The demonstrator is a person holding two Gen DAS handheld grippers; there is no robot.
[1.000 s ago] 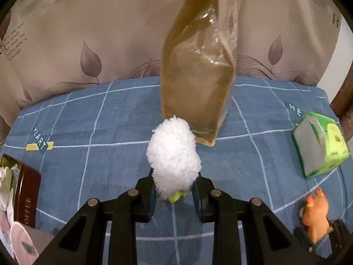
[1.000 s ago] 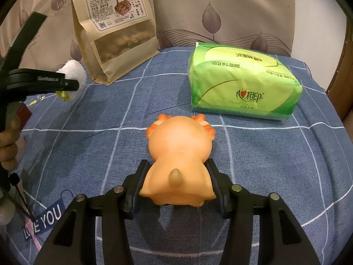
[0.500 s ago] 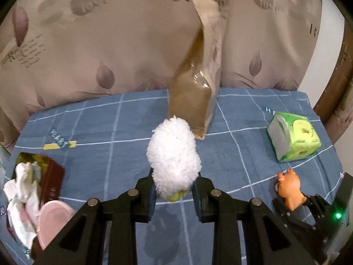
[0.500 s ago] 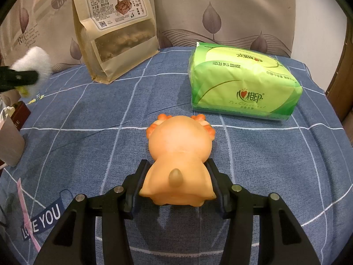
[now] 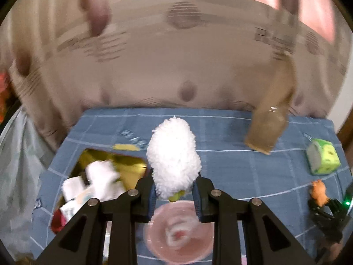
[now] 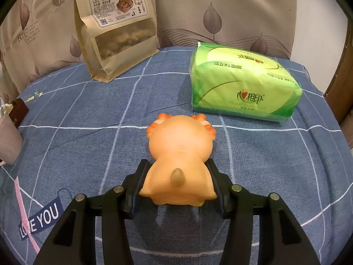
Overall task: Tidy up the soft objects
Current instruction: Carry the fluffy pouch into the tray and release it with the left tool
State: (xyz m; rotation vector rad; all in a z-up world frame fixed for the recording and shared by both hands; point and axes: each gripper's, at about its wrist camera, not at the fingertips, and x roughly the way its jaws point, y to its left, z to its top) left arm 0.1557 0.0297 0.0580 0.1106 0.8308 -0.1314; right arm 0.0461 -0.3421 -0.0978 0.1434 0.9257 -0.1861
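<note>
My left gripper [image 5: 175, 191] is shut on a fluffy white plush toy [image 5: 174, 154] with a yellow-green bit at its base, carried in the air above the left end of the blue checked cloth [image 5: 231, 165]. Below it lie a pink bowl [image 5: 178, 236] and an open box [image 5: 99, 176] with a gold lining that holds white soft things. My right gripper [image 6: 176, 186] is shut on an orange squishy animal toy [image 6: 179, 156], which rests on the cloth [image 6: 88, 121]; the same toy [image 5: 318, 191] shows small at the far right of the left wrist view.
A brown paper snack bag [image 6: 117, 28] stands at the back against the leaf-patterned curtain [image 6: 220, 11]. A green tissue pack [image 6: 242, 88] lies right of centre. The box's dark red corner [image 6: 18, 110] and a pale cup [image 6: 8, 141] sit at the left edge.
My left gripper has risen and swung left with the white plush, from in front of the snack bag to above the box and bowl. The right gripper and orange toy kept still.
</note>
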